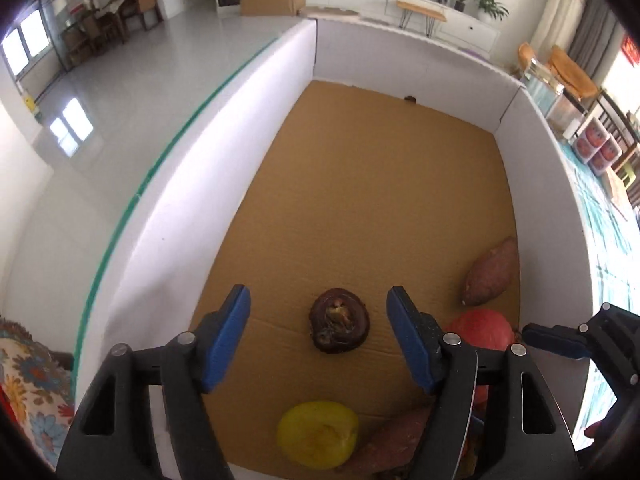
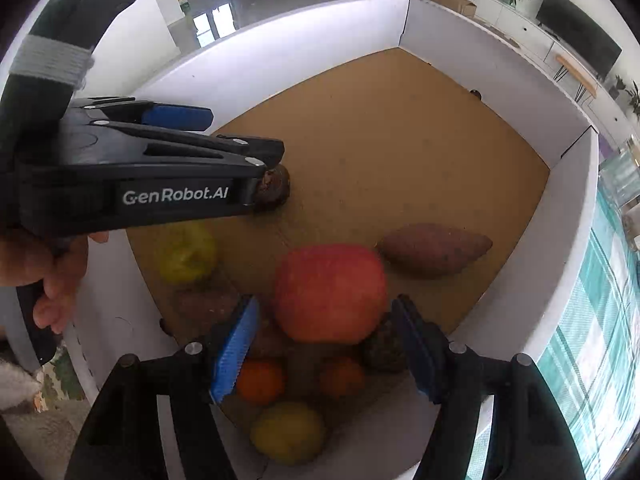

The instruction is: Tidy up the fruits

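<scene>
A dark brown wrinkled fruit (image 1: 339, 326) lies on the cardboard floor (image 1: 360, 184) of a white-walled pen. My left gripper (image 1: 318, 336) is open, its blue fingers on either side of that fruit and just above it; the right wrist view shows it too (image 2: 240, 148). A yellow fruit (image 1: 318, 439) lies nearer. My right gripper (image 2: 326, 346) is open above a big red apple (image 2: 330, 292), not touching it. Under it lie two small oranges (image 2: 260, 382), a yellow fruit (image 2: 288, 432) and a dark rough fruit (image 2: 384, 350).
Two sweet potatoes lie on the cardboard, one at the right (image 2: 434, 248) and one near the front (image 1: 396, 444). White walls (image 1: 400, 52) close the pen on all sides. Living-room furniture stands beyond.
</scene>
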`<action>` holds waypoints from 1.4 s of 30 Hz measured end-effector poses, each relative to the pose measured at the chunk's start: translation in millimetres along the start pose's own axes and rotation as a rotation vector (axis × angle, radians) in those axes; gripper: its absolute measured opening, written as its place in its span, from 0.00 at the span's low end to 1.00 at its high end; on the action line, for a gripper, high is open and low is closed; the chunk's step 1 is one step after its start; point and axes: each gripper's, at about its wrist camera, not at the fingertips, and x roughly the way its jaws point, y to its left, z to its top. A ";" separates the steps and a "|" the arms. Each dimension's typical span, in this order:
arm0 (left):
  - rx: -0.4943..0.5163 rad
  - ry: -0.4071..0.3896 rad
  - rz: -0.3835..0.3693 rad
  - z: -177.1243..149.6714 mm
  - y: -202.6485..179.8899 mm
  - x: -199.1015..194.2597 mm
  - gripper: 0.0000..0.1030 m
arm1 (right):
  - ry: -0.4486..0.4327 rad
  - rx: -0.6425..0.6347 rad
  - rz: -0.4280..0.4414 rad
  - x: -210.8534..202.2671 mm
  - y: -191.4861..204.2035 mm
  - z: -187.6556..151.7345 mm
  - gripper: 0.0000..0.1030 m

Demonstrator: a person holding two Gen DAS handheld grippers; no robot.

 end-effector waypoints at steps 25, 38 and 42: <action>0.022 -0.244 0.129 -60.8 -29.7 -119.4 0.89 | -0.276 0.380 -0.071 -119.9 -23.6 -90.9 1.00; 0.017 -0.245 0.162 -69.0 -26.9 -118.9 0.89 | -0.268 0.339 -0.098 -118.9 -7.6 -88.9 1.00; 0.016 -0.241 0.165 -69.0 -25.9 -118.0 0.89 | -0.271 0.331 -0.100 -119.7 -5.1 -87.3 1.00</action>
